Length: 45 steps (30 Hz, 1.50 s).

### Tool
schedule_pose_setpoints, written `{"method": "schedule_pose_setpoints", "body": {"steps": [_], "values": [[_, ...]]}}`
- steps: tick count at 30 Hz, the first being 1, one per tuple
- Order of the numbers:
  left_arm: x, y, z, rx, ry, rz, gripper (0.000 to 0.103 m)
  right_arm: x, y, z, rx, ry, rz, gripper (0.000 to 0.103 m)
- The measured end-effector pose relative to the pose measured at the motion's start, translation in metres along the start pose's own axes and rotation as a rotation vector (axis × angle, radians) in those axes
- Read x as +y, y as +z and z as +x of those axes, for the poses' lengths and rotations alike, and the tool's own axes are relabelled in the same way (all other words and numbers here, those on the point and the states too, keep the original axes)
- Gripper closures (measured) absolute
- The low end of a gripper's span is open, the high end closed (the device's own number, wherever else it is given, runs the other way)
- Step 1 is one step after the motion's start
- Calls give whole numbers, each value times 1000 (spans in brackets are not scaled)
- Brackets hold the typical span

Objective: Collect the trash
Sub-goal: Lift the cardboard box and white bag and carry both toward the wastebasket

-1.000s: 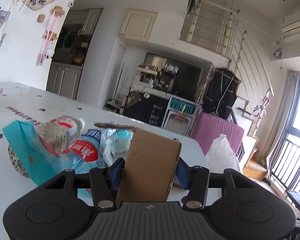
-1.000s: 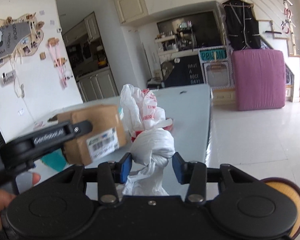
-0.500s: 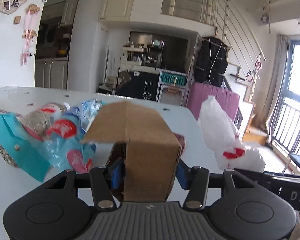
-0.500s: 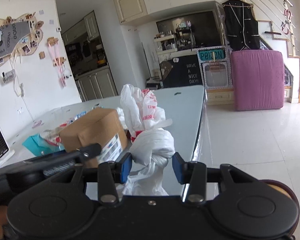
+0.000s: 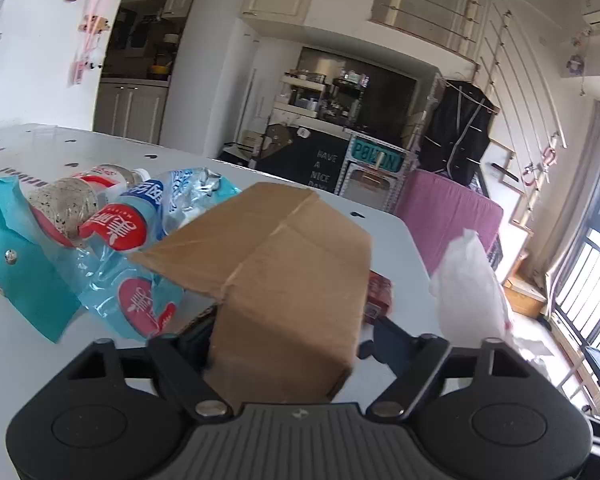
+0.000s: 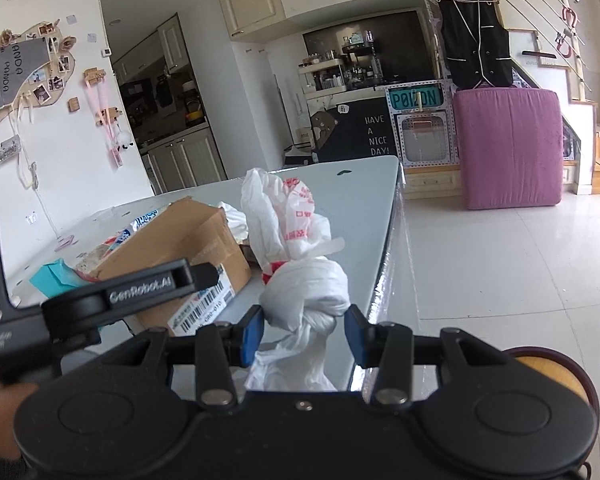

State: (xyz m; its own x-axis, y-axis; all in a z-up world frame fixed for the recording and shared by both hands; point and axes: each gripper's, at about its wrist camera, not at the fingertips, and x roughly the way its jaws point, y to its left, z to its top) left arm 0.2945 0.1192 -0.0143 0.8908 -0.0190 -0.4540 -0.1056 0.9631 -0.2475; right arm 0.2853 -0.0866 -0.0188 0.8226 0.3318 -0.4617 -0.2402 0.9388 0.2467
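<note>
Left wrist: cardboard box between the just-opening left claw pads.

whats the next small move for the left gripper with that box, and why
Probably draw the left gripper back from the cardboard box. Its jaws have just been opening and stand clear of the box, which seems to rest on the table beside the bottles. The right gripper holds the knotted white bag.
</note>
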Motion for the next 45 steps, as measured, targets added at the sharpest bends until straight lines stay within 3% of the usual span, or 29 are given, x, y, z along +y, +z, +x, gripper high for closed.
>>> {"method": "schedule_pose_setpoints", "body": {"steps": [4, 14, 23, 36, 45], "values": [[2, -2, -3, -12, -34, 6, 45, -2, -2, 2, 4, -2, -1, 58], [-9, 1, -39, -131, -92, 53, 48, -3, 6, -7, -27, -3, -1, 58], [-41, 11, -48, -104, -97, 104, 48, -26, 26, -34, -72, -35, -26, 58], [-126, -1, -36, -52, -173, 211, 48, -109, 38, -79, -91, -174, -27, 58], [-201, -17, -20, -20, -252, 326, 48, -184, 35, -103, -105, -282, 94, 58]]}}
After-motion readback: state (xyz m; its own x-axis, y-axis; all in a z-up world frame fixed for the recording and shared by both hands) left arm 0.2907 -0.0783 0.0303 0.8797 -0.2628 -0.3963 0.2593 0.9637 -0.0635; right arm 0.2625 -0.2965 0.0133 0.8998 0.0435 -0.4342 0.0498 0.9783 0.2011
